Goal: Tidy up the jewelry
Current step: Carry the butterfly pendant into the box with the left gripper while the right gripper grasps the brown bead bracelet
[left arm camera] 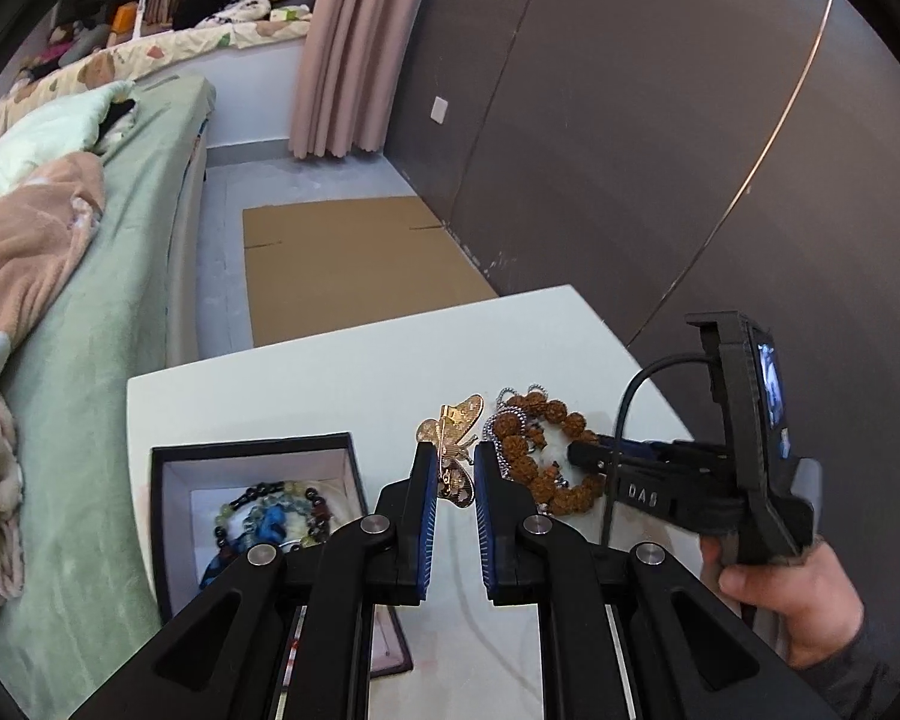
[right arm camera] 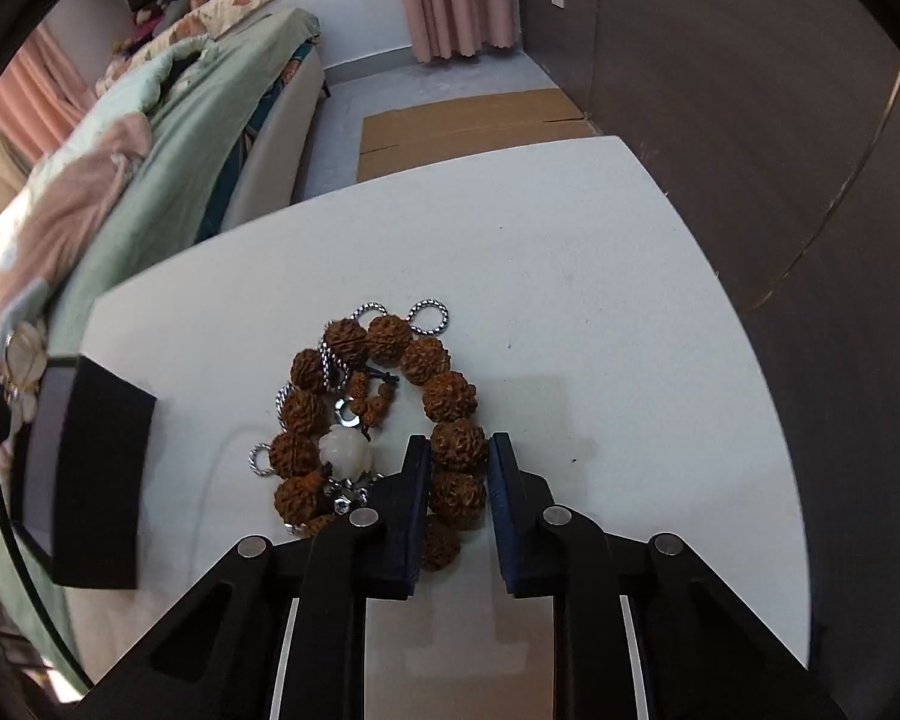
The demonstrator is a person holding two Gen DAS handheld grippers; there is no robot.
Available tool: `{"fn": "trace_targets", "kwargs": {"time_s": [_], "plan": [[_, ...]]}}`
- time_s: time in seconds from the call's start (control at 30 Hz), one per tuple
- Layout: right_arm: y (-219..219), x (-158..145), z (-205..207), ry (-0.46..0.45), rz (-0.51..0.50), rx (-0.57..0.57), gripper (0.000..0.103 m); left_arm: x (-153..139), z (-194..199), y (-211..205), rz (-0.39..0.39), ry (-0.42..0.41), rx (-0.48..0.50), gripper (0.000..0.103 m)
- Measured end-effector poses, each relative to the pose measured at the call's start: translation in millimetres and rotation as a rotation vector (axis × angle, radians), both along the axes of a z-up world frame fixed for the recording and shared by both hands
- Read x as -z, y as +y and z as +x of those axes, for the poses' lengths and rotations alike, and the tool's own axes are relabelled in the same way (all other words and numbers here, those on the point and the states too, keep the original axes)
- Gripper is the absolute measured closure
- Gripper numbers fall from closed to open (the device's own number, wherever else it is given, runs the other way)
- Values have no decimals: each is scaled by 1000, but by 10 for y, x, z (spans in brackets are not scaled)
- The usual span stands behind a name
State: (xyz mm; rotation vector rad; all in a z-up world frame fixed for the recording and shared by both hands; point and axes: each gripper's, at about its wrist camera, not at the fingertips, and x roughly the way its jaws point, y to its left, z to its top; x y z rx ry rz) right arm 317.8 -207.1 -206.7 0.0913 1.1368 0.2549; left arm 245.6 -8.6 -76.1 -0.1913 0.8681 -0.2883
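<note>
My left gripper [left arm camera: 455, 474] is shut on a gold butterfly brooch [left arm camera: 459, 426], held at the fingertips above the white table [left arm camera: 330, 372]. In the right wrist view the brooch [right arm camera: 21, 369] shows at the far left, over the black box [right arm camera: 102, 456]. The open box [left arm camera: 252, 444] holds beaded bracelets [left arm camera: 264, 510]. A brown bracelet of knobbly seed beads [right arm camera: 444, 396] lies on the table, tangled with a silver chain [right arm camera: 429, 315] and a white carved bead [right arm camera: 345, 450]. My right gripper [right arm camera: 459, 462] points down at it, pads pressed on one brown bead. Seen from the left wrist, the right gripper [left arm camera: 576, 456] reaches in from the right.
A person's hand [left arm camera: 798, 600] holds the right gripper's handle. A bed with green sheet and blankets [left arm camera: 120, 300] runs along the table's left side. Flat cardboard [left arm camera: 342, 264] lies on the floor beyond the table, and a dark wall [left arm camera: 630, 150] stands to the right.
</note>
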Motion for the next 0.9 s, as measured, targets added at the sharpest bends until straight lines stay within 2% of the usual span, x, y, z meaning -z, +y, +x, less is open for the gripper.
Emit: {"fn": "trace_targets", "kwargs": {"time_s": [0.1,0.27,0.47,0.73,0.77,0.83,0.87,0.9], "plan": [[-91,-151,-42,-30,134,16,83,-126,-92,112,-20,-31,-6,91],[-102,-542,-257,-147,227,7,83,-256,-179,353,-54,-53,-29,90],[135,-869,-352,-216,232,-20,83,-202,-258,568,-45,-24,-34,90],[411,-1180,-463,-261,233,-46,83,-62,-292,766,-71,36,-48,89],[431,-1220,-482,-268,229,-48,83,-40,-279,791,-92,50,-46,86],[468,-1299,-510,-280,220,-50,83,-25,-271,833,-123,60,-48,58],[491,-1353,-529,-285,212,-55,83,-38,-275,855,-134,53,-55,25],[503,-1389,-541,-287,206,-61,83,-61,-286,867,-142,42,-60,6]]}}
